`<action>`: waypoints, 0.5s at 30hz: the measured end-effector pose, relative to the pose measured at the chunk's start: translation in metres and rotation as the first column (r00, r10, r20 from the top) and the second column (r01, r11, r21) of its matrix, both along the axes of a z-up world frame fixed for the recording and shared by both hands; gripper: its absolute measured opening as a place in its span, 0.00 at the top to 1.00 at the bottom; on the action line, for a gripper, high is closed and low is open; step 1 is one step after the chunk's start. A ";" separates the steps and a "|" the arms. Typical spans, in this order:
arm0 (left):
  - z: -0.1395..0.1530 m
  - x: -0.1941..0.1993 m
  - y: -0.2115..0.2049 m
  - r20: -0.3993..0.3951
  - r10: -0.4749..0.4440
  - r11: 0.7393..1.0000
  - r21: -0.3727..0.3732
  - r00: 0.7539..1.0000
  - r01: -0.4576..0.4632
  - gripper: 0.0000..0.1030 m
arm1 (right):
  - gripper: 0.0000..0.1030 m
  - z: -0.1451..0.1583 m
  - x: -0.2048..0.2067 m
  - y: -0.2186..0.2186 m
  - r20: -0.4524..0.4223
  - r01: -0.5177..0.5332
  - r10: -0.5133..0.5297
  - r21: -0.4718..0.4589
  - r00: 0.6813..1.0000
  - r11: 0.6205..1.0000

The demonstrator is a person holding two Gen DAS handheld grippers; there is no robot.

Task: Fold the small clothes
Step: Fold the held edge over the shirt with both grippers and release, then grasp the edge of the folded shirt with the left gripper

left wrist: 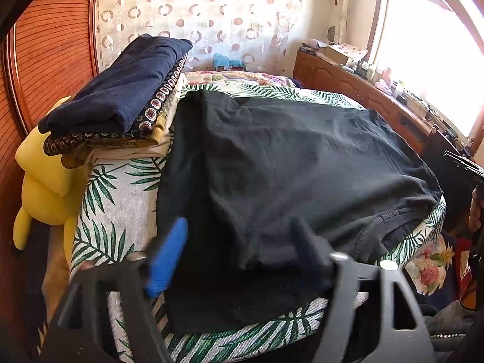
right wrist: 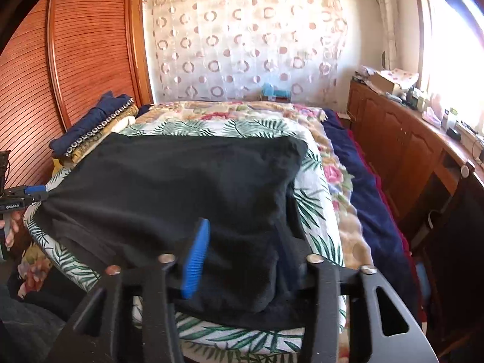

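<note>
A black garment (left wrist: 287, 163) lies spread on a palm-leaf cushion (left wrist: 121, 199); it also shows in the right wrist view (right wrist: 181, 187). My left gripper (left wrist: 239, 251) stands over the garment's near corner with its jaws wide apart, blue pad (left wrist: 169, 257) on the left. In the right wrist view the left gripper (right wrist: 37, 195) looks pinched on the garment's left corner. My right gripper (right wrist: 245, 260) is at the garment's near right edge with its jaws apart; cloth lies between them.
A stack of folded clothes (left wrist: 121, 99) with a navy piece on top sits at the cushion's far left. A yellow plush toy (left wrist: 45, 181) leans beside it. A wooden cabinet (right wrist: 402, 139) with clutter runs along the right under the window. Louvred wooden doors (right wrist: 75, 60) stand left.
</note>
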State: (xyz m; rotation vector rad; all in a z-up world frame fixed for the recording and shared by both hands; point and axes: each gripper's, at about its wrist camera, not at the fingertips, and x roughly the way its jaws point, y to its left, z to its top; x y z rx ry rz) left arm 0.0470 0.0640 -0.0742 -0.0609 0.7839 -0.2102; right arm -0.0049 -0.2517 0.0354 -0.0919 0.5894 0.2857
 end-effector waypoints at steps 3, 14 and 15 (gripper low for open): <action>-0.001 0.001 0.002 -0.002 0.010 1.000 0.006 1.000 -0.010 0.24 | 0.47 -0.001 -0.003 0.010 0.009 -0.024 0.024 0.004 1.000 1.000; -0.013 0.008 0.018 -0.042 0.076 0.997 0.025 0.996 -0.075 0.24 | 0.28 -0.017 0.021 0.053 -0.018 -0.134 0.134 -0.004 0.991 0.991; -0.015 0.009 0.020 -0.047 0.081 0.997 0.023 0.996 -0.080 0.24 | 0.27 -0.019 0.023 0.057 -0.020 -0.143 0.143 -0.005 0.990 0.990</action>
